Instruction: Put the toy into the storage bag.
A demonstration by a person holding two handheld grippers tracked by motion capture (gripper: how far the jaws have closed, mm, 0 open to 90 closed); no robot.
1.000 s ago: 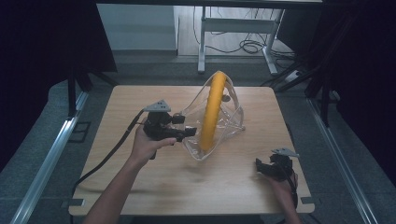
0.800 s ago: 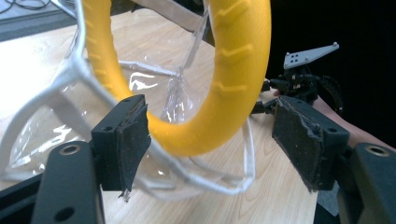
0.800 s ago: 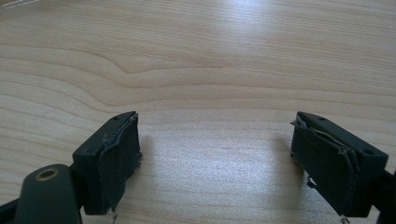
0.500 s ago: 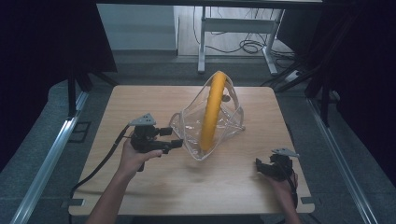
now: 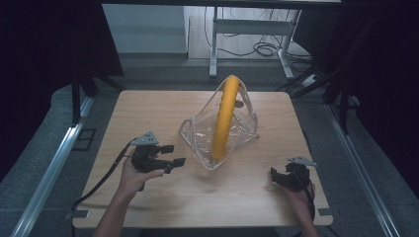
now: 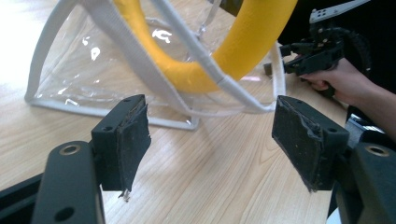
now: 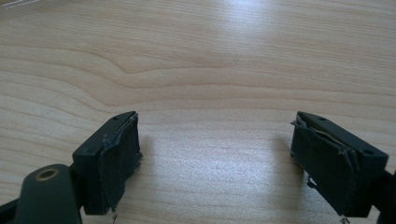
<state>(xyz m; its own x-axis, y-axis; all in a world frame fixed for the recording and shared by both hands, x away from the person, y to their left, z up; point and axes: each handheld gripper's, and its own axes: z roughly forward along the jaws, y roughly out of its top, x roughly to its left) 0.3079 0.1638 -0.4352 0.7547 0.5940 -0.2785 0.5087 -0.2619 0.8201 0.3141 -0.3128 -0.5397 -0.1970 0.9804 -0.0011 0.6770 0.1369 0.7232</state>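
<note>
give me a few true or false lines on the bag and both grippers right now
1. The left gripper is open. True.
2. The left gripper grips the clear bag. False: it sits apart from the bag, holding nothing.
3. A yellow tube arches inside the bag. True.
4. The right gripper is shut on a white strap. False: it is open over bare table.
5. The bag lies on the floor. False: it stands on the table.

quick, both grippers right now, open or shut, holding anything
Left gripper: open, holding nothing, jaws apart short of the clear bag.
Right gripper: open, holding nothing, bare table between its jaws.
</note>
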